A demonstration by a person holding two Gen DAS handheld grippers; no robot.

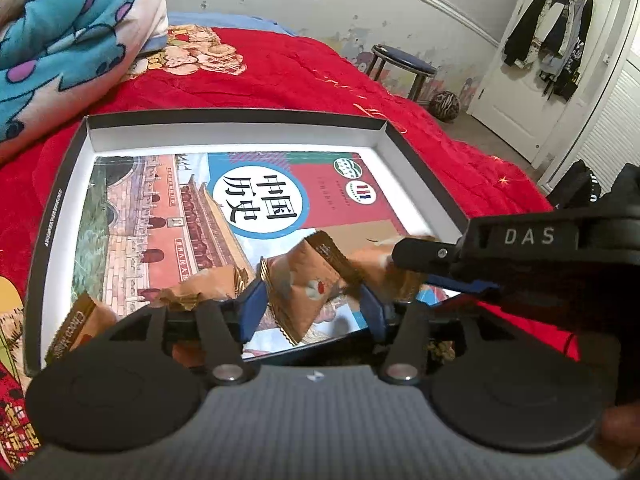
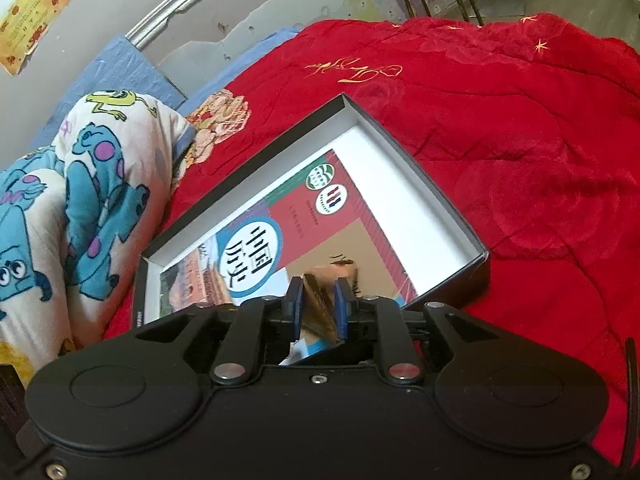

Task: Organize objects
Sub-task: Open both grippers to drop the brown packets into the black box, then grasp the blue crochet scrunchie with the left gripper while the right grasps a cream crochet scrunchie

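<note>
A shallow black box (image 1: 236, 117) with a white inside lies on the red bedspread and holds a colourful book (image 1: 168, 216). Several brown snack packets lie on the book. My left gripper (image 1: 312, 304) has its blue pads on either side of one brown packet (image 1: 304, 284), shut on it above the box's near edge. My right gripper (image 2: 318, 308) is shut on another brown packet (image 2: 320, 300); it also shows in the left wrist view (image 1: 416, 256), reaching in from the right. The box (image 2: 452, 204) and the book (image 2: 360, 236) also show in the right wrist view.
A folded blue monster-print blanket (image 1: 60, 40) lies left of the box, also in the right wrist view (image 2: 80, 184). The red bedspread (image 2: 520, 140) spreads to the right. A stool (image 1: 404, 64), a ball (image 1: 445, 106) and a white door (image 1: 536, 52) stand beyond the bed.
</note>
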